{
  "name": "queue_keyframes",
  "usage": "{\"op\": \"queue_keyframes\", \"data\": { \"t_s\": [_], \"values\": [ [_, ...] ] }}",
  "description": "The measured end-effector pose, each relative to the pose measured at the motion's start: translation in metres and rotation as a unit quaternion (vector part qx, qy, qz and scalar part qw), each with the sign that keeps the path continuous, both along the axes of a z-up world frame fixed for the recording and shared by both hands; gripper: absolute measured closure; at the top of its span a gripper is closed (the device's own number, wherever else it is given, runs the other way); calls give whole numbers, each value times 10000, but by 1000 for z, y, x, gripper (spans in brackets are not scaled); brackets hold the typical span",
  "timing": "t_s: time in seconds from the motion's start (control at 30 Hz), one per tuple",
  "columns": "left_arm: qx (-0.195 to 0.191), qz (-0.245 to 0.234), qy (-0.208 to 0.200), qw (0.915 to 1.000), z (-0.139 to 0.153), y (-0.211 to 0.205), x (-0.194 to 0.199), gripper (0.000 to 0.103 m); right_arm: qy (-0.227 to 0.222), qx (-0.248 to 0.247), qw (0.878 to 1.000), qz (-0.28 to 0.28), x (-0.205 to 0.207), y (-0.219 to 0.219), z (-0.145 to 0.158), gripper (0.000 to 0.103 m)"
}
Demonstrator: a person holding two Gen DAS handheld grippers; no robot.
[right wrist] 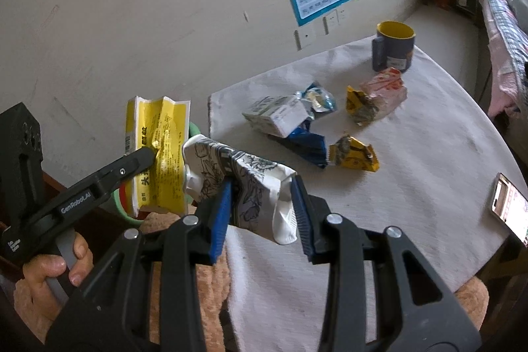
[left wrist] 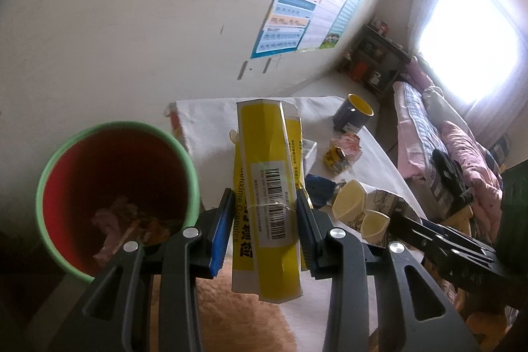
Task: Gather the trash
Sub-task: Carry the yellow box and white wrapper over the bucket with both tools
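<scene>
Beside the green-rimmed bin [left wrist: 115,197], the left claw [left wrist: 262,231] grips a flattened yellow box [left wrist: 267,197], held upright just right of the bin's mouth. Right of that box, the right claw [right wrist: 260,210] clamps a crumpled patterned carton [right wrist: 250,187] over the surface [right wrist: 412,180] edge, while wrappers [right wrist: 353,154] lie farther from the bin, toward a mug [right wrist: 394,45].

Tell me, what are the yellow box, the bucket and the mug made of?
The yellow box looks like thin glossy cardboard: it is creased and squashed flat between the left gripper fingers. The bin seems to be smooth plastic, with a green rim and a red inside. The mug looks like glazed ceramic, grey outside and shiny yellow inside, though I can't be sure.
</scene>
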State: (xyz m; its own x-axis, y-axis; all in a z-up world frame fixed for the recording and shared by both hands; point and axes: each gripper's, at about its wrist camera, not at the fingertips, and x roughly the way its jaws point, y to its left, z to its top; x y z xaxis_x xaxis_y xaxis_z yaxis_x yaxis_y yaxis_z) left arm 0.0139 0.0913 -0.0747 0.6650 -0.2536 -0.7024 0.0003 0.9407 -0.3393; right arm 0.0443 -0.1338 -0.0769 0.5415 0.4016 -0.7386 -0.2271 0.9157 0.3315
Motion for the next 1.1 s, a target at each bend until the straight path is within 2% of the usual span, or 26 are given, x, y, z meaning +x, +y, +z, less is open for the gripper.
{"op": "queue_keyframes", "data": {
  "t_s": [0.67,1.1],
  "values": [
    [38,510,13,9987,-9,46,-5,69,108,-113,9993,354,15,45,-8,67],
    [29,909,215,9956,-26,85,-10,69,160,-246,9967,762,29,93,-18,67]
  ]
}}
